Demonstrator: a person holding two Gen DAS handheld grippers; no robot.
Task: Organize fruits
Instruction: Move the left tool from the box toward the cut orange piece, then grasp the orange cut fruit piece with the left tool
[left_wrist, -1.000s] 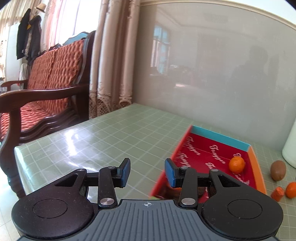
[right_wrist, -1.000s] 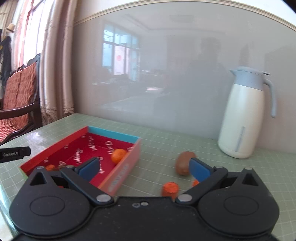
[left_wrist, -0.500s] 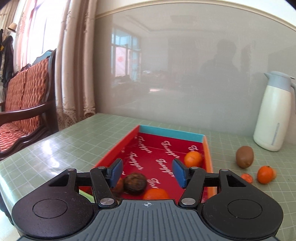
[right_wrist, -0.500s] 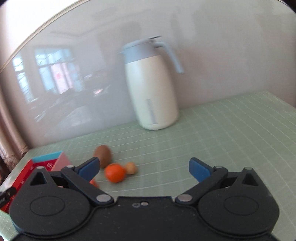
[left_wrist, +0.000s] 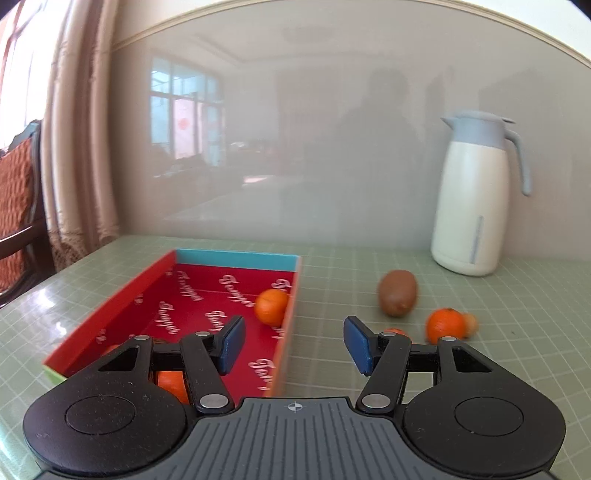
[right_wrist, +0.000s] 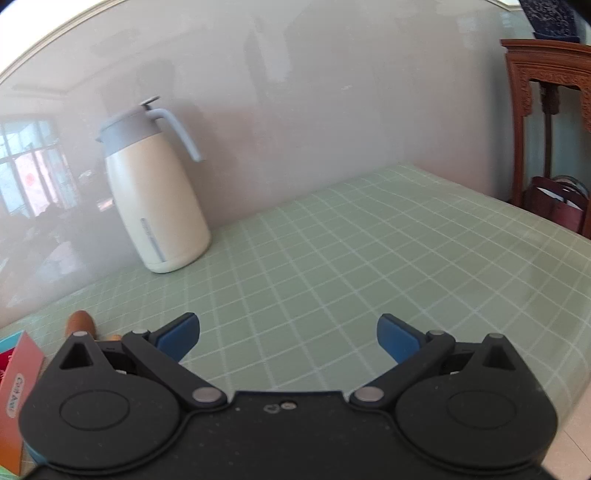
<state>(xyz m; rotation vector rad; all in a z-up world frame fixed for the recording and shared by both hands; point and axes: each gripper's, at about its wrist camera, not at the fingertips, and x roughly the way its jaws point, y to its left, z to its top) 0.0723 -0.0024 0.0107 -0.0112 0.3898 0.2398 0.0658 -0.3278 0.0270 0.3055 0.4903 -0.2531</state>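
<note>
Only the left wrist view shows inside the shallow red cardboard tray (left_wrist: 110, 325), script-printed but unreadable, holding a round orange mandarin (left_wrist: 271, 306). A brown oval kiwi (left_wrist: 398, 298) lies on the green checked surface (left_wrist: 517, 332). Left claw (left_wrist: 294, 345) and right claw (right_wrist: 288, 338) are both released, empty. The right view alone shows a carved wooden chair (right_wrist: 546, 110).

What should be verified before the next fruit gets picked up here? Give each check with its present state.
1. Left gripper empty, jaws apart: ok.
2. Right gripper empty, jaws wide: ok.
3. Red box has free floor for more fruit: ok.
4. Loose fruit in the left wrist view: kiwi and orange on the table, outside the box: ok.
5. Right gripper aimed at fruit: not ok, it faces bare table.
6. Jug stands apart from the fruit: ok.
</note>
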